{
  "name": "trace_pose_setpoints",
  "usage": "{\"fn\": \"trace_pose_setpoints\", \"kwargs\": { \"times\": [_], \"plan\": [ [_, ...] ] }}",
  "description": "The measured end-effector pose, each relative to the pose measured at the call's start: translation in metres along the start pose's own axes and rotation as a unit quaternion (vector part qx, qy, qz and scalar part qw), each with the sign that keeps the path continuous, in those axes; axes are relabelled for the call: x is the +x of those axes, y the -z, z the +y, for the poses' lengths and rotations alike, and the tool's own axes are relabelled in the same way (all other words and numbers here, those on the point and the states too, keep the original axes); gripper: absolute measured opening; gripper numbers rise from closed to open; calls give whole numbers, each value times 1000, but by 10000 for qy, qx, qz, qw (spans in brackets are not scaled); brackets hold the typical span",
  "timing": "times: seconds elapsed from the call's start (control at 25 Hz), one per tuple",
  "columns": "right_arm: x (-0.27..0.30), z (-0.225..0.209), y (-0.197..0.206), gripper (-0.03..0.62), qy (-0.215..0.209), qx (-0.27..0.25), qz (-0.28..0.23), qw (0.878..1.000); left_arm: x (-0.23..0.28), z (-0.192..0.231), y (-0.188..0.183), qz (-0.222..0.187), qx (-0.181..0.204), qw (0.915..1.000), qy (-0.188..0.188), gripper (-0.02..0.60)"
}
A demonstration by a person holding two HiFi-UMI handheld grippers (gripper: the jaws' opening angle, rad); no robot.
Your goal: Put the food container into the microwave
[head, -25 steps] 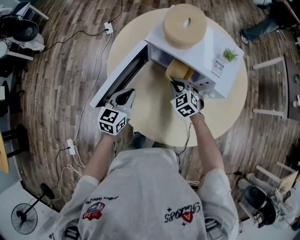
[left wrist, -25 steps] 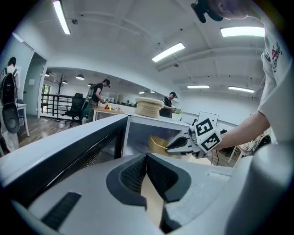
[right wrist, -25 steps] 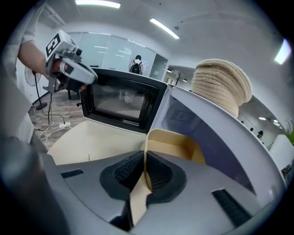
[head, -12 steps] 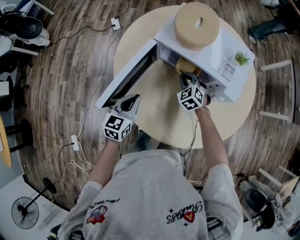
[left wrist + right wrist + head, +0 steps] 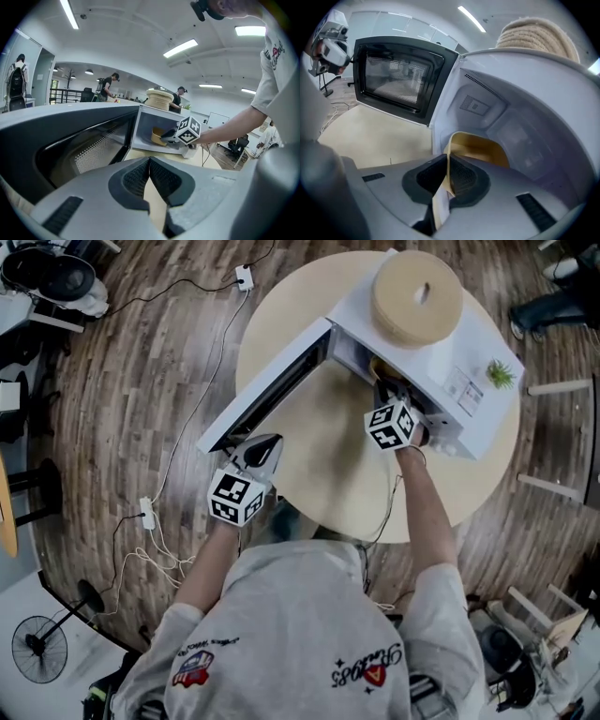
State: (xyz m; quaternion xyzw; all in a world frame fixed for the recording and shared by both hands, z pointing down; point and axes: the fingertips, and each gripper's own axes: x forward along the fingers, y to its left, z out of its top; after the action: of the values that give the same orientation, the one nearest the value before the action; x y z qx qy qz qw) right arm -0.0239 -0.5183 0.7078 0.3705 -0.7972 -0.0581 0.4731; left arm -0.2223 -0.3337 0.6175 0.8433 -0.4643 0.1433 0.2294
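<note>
My right gripper (image 5: 448, 177) has its jaws clamped on the food container (image 5: 480, 149) rim, container's inside the open microwave (image 5: 442, 354). Left gripper (image 5: 149, 169) jaws pressed together, empty, by the door.

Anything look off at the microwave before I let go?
Nothing stands out. The door is wide open, the right gripper pinches the container by its rim inside the microwave, and nothing is spilled. The left gripper is shut and empty.
</note>
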Motion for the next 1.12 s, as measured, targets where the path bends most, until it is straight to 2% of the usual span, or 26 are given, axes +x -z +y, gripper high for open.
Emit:
{"fn": "trace_pose_setpoints", "kwargs": {
  "times": [0.76,0.96,1.12],
  "plan": [
    [22,-20,5,35,515,-27,199,9985,-2,8,11,114,-157,9998,-84,5],
    [14,-20,6,76,626,-2,169,9979,-2,7,8,91,-127,9999,-37,5],
    [1,-14,2,84,662,62,57,9978,-2,3,7,101,-86,9999,23,5]
  ]
}}
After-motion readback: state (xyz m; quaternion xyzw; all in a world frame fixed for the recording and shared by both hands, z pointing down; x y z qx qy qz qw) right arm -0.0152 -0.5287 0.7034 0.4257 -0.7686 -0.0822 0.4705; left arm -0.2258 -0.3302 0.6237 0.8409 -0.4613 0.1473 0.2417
